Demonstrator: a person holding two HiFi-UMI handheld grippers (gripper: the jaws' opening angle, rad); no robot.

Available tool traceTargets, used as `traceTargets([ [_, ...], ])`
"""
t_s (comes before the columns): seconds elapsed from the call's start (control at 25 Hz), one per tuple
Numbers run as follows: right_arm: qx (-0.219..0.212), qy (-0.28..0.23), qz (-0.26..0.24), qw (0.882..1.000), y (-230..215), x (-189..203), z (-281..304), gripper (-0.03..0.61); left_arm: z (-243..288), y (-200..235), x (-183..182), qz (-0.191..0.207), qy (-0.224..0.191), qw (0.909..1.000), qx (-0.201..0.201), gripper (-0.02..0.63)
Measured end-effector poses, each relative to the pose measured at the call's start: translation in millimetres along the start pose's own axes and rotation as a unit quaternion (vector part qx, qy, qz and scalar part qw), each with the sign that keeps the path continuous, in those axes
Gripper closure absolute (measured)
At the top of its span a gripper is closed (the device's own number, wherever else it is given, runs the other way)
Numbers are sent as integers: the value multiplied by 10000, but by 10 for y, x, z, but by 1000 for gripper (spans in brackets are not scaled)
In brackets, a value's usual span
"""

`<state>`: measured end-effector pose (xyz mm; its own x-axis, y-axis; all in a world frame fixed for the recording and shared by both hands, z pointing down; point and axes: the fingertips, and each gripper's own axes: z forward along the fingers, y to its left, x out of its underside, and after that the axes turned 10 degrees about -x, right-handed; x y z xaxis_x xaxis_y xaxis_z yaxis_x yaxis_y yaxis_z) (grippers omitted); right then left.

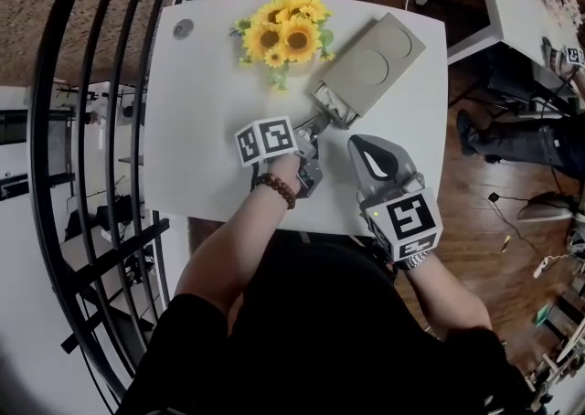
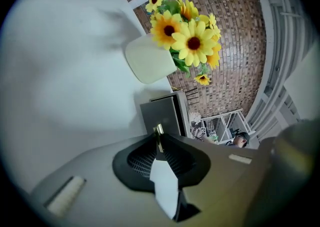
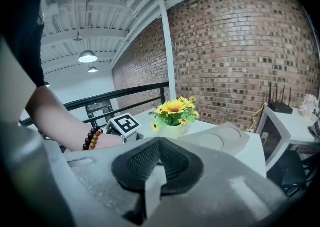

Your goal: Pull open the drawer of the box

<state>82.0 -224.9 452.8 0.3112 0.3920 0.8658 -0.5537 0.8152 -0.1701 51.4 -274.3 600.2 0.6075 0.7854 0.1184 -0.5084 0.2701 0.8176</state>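
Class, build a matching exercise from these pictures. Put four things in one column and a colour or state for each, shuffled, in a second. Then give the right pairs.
Column one
1. sunflowers
2. box
3. left hand-held gripper
4. right hand-held gripper

Column two
A. shut, holding nothing
B. grey, two circles on its top
C. shut on the handle
D. yellow

Pairs: 1-D, 2-B, 3-C, 4-A
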Motion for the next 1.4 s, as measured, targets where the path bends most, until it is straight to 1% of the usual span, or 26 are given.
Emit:
traceTargets([
  [0.12,-81,-64,-53,9999,63,-36,27,588,-82,51,22,-9,-22,10000,-42,555],
  [0.32,-88,-97,-69,9999,155,-69,70,586,-207,169,75,-23,10,9999,-123,555],
  [0.88,152,-120,-73,9998,532,-142,119,588,-525,384,195,-62,203,9997,-113,558],
  [1.16,350,-148,-77,9992,606,-129,54,586,-608,433,232,-64,232,9997,-87,560],
  [1.4,357,-186,-60,9992,712,-130,7,588,-708,495,277,-91,254,9996,-119,560],
])
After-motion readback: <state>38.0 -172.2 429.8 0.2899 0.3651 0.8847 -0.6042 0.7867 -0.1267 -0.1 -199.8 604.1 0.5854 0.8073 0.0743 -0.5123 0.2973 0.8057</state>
